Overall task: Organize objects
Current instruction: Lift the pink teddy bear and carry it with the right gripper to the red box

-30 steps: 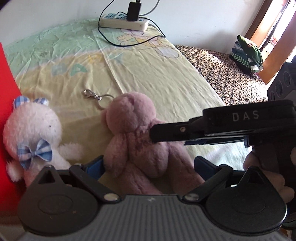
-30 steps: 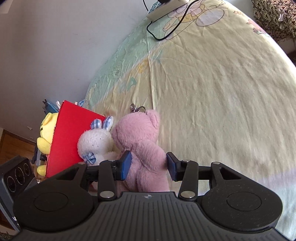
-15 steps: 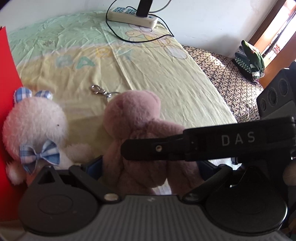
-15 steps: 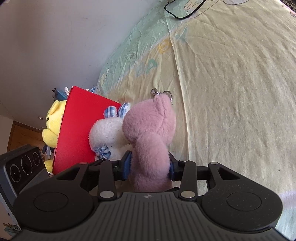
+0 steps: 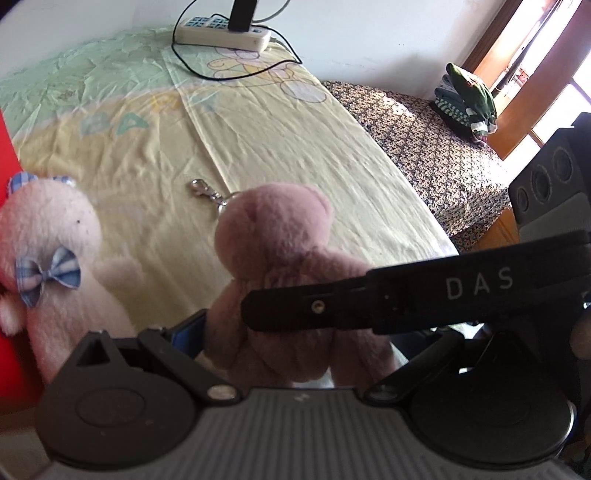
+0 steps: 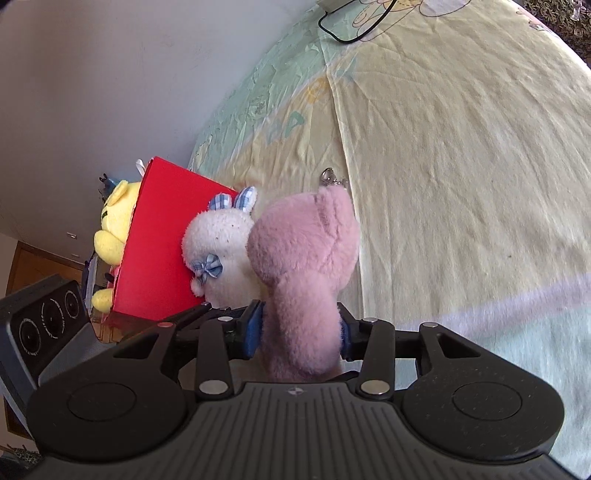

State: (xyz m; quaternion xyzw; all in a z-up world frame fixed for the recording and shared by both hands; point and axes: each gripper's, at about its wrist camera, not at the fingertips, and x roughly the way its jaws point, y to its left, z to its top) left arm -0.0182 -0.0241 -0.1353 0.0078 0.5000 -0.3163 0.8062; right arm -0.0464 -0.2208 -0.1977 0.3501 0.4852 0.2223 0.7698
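Note:
A pink plush bear (image 6: 303,273) with a metal key clasp (image 5: 207,194) stands on the yellow sheet. My right gripper (image 6: 300,328) is shut on the bear's body, blue pads pressing both sides. In the left wrist view the bear (image 5: 277,280) sits between the wide-apart fingers of my left gripper (image 5: 291,343), which is open; the right gripper's black finger crosses in front of the bear. A white plush bunny (image 6: 221,251) with a blue checked bow leans against a red box (image 6: 162,243) just left of the bear; it also shows in the left wrist view (image 5: 48,258).
A yellow plush (image 6: 114,229) sits behind the red box. A white power strip (image 5: 225,35) with a black cable lies at the bed's far end. A patterned cover (image 5: 424,147) with folded clothes (image 5: 469,99) lies to the right. The sheet (image 6: 461,166) stretches right of the bear.
My right gripper closed on the pink bear's body and raised it upright; its finger slid further across the left wrist view. The left gripper stayed open around the bear.

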